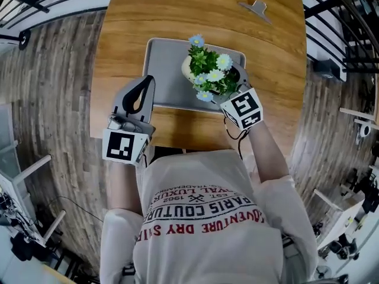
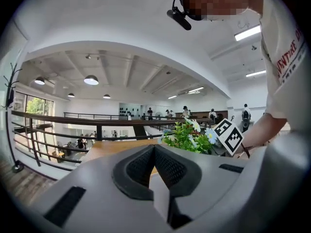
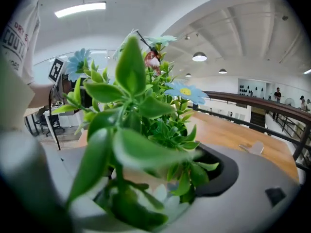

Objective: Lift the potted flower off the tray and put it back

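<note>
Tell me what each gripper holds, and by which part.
Right gripper grips the potted flower low down, around the pot; leaves hide the exact contact. Left gripper holds nothing, jaws together.

You stand at a wooden table with a small grey piece lying near its far edge. Plank floor lies to either side of you. A black railing runs beyond, under round ceiling lamps.

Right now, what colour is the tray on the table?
Plain grey tray, clearest in the head view.
</note>
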Demonstrator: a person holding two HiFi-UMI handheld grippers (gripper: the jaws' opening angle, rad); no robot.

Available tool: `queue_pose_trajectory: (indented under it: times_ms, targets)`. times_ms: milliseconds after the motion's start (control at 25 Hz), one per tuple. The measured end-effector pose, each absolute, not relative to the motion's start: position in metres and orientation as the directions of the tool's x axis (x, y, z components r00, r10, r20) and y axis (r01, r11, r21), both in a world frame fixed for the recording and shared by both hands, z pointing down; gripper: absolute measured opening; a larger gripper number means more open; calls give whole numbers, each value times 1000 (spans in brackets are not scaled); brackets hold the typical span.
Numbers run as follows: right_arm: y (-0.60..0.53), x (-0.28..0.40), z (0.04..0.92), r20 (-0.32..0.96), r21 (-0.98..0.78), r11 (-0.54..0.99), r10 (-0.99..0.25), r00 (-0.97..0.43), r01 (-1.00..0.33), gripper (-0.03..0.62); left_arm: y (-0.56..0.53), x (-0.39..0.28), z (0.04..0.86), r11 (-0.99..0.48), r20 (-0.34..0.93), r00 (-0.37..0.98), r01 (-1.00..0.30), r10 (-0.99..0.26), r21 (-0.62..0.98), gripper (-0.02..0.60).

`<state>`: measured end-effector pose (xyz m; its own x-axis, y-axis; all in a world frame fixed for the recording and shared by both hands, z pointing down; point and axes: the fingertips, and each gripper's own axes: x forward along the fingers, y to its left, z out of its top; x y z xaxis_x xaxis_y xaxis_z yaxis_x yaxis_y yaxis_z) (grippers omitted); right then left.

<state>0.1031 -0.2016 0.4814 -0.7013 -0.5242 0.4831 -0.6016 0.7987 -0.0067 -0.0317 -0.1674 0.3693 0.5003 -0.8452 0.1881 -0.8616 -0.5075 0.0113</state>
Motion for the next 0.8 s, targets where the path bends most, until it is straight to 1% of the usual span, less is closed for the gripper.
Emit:
queue_pose_trajectory:
  times_ms: [160, 440, 600, 800]
  targets:
    - [-206, 101, 516, 526, -19, 845, -446, -724, -534, 474, -171, -25, 393, -468, 234, 460, -884, -856, 27, 12]
    - [-199, 72, 558, 575, -22, 911, -326, -751, -412, 474, -167, -33, 427, -413, 303, 419, -907, -856, 87, 12]
    - [-194, 56, 571, 570, -34, 928, -288, -770, -372, 474, -167, -42, 438, -394, 315, 402, -914, -860, 93, 12]
    - [-195, 45, 574, 534, -44, 936, -273, -800, -349, 474, -160, -50, 452, -370, 342, 381, -923, -859, 100, 12]
